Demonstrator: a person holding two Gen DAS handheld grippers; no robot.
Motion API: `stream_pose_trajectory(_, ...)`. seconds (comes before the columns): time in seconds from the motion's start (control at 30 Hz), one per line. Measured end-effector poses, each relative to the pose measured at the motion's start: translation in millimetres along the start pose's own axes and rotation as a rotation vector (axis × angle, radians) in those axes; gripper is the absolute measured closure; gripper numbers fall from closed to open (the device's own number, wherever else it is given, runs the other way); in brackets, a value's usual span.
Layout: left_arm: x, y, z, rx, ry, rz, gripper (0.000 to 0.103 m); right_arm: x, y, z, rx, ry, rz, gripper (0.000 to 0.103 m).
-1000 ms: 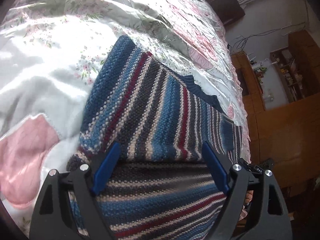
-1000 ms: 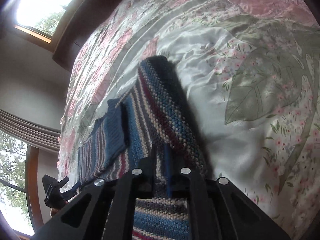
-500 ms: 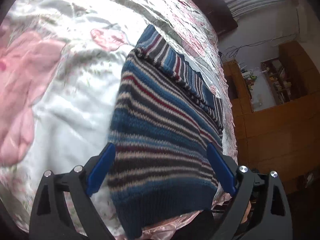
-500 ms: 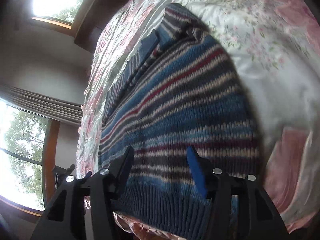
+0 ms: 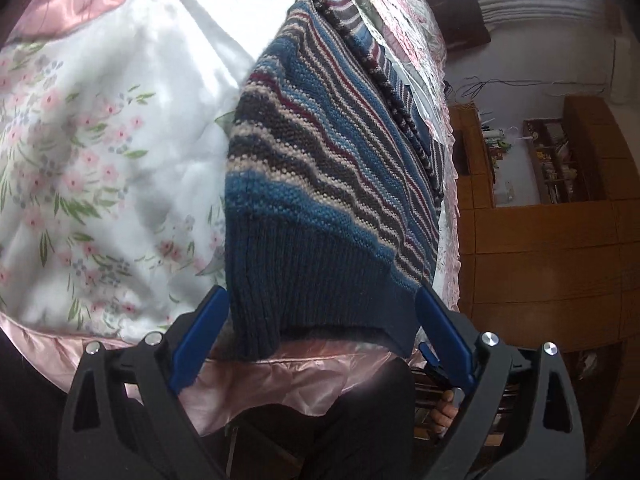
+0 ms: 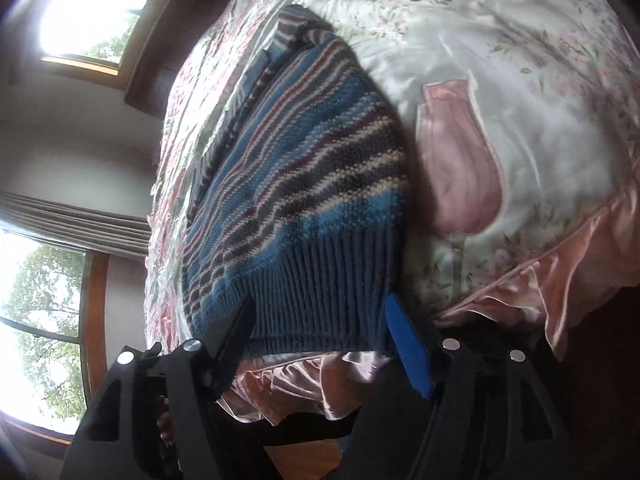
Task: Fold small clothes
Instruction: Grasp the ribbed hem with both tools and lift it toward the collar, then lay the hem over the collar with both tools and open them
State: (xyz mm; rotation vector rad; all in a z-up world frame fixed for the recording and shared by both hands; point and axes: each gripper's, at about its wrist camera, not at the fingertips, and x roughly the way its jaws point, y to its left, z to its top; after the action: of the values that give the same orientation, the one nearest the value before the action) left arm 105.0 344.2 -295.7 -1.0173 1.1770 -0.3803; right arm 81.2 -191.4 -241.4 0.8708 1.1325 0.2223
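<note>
A striped knitted sweater (image 5: 320, 168) lies folded on a flowered bedspread (image 5: 100, 140), its dark blue ribbed hem at the near edge of the bed. The left gripper (image 5: 320, 332) is spread wide, holding nothing, fingers either side of the hem. The right gripper (image 6: 324, 340) is likewise wide and empty.

Left gripper (image 5: 322, 338) spread wide, blue pads (image 5: 198, 342) apart, nothing between. Right gripper (image 6: 326, 344) likewise parted, gripping nothing. Bit of a hand (image 5: 446, 410) visible behind the left frame.
</note>
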Motion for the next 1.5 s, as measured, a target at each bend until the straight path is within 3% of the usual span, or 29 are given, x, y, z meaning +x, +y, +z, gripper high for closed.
stream_pose_trajectory(0.2, 17.7, 14.7, -2.0, -0.106, 0.065, -0.049, 0.009, 16.3, -25.2, 2.8, 0.09, 0.067, 0.015, 0.042)
stream_pose_trajectory(0.37, 24.5, 12.6, 0.1, -0.11, 0.085, -0.012, 0.016, 29.3, -24.9, 1.1, 0.092, 0.084, -0.008, 0.043)
stream_pose_trajectory(0.43, 26.5, 12.2, -0.3, -0.112, 0.11, -0.023, 0.048, 31.3, -26.9, 1.3, 0.102, 0.091, -0.001, 0.044)
stream_pose_trajectory(0.53, 29.5, 18.3, -0.1, -0.132, 0.12, 0.0, 0.068, 33.8, -30.2, 0.6, 0.116, 0.1, 0.003, 0.048)
stream_pose_trajectory(0.57, 31.1, 21.3, -0.3, -0.143, 0.123, 0.008, 0.073, 35.0, -31.4, 0.2, 0.117, 0.108, 0.009, 0.054)
stream_pose_trajectory(0.6, 31.8, 24.2, -0.4, -0.151, 0.122, 0.013, 0.085, 36.7, -32.2, -0.2, 0.119, 0.118, 0.02, 0.058)
stream_pose_trajectory(0.63, 32.0, 26.1, -0.9, -0.155, 0.119, 0.016, 0.094, 37.4, -32.2, -1.0, 0.121, 0.119, 0.025, 0.069)
stream_pose_trajectory(0.67, 31.5, 27.0, -1.4, -0.151, 0.116, 0.014, 0.095, 36.9, -32.0, -1.2, 0.113, 0.112, 0.018, 0.081)
stream_pose_trajectory(0.73, 29.3, 25.4, -2.6, -0.131, 0.106, 0.0, 0.096, 34.7, -31.2, -1.3, 0.097, 0.098, 0.02, 0.093)
stream_pose_trajectory(1.2, -23.0, -20.2, 3.0, -0.032, -0.022, -0.168, 0.097, -16.6, 21.6, 14.8, 0.023, -0.024, 0.182, 0.095)
stream_pose_trajectory(1.5, -55.5, -62.8, 20.1, 0.044, -0.105, -0.253, 0.097, -47.0, 65.5, 49.7, -0.054, -0.082, 0.242, 0.095)
